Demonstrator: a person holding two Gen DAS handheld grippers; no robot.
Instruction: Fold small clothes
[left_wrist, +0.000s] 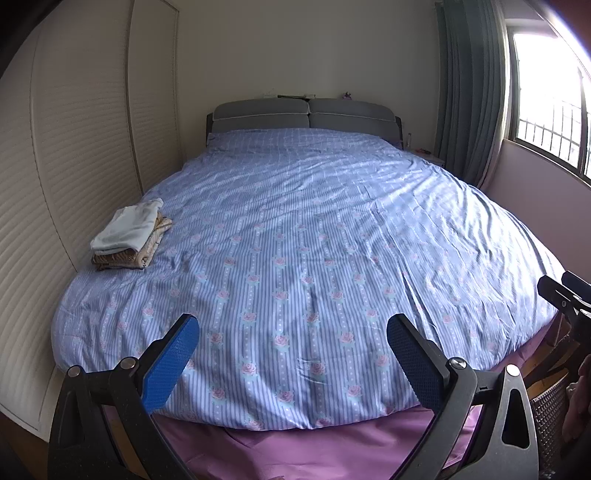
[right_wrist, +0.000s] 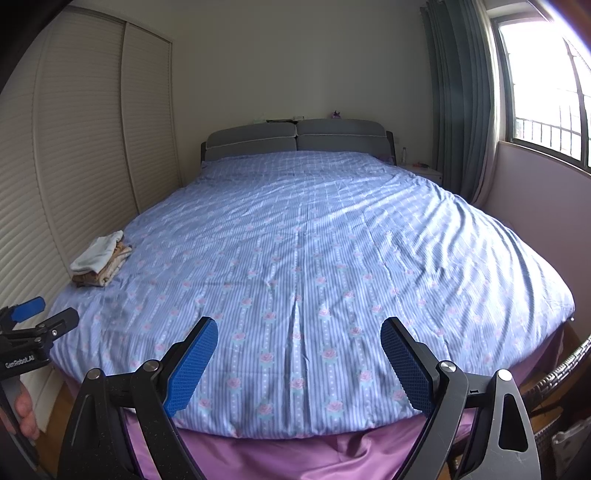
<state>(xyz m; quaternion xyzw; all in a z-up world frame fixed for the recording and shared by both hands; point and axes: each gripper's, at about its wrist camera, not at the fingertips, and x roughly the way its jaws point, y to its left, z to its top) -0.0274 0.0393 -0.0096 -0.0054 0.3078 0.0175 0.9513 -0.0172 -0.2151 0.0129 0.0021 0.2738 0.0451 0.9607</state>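
At the foot of the bed (left_wrist: 295, 229), in the left wrist view, the left claw (left_wrist: 293, 363) is hovering with its blue pads (left_wrist: 168, 365) spread wide apart, gripping nothing, above the striped blue bedspread (left_wrist: 332, 206) with its pink roses. A stack of folded clothes (left_wrist: 129, 234) is lying on the bedspread's left side, close to the louvred wardrobe doors (left_wrist: 74, 147), a white piece sitting on top of tan and patterned ones. The purple sheet (left_wrist: 314, 450) is showing below the bedspread's near edge, and the tip of the right claw (left_wrist: 561, 295) is poking in at the right border. In the right wrist view, the right claw (right_wrist: 299, 363) is likewise hanging with its fingers wide apart and holding nothing over the near edge of the bedspread (right_wrist: 314, 240). The folded clothes (right_wrist: 101, 260) are resting well off to the left by the wardrobe doors (right_wrist: 66, 147), and the left claw (right_wrist: 44, 314) is showing at the left border, held in a hand (right_wrist: 26, 410). A grey headboard (right_wrist: 295, 138) is standing at the far end, with a curtain (right_wrist: 458, 103) hanging beside the bright window (right_wrist: 546, 85).
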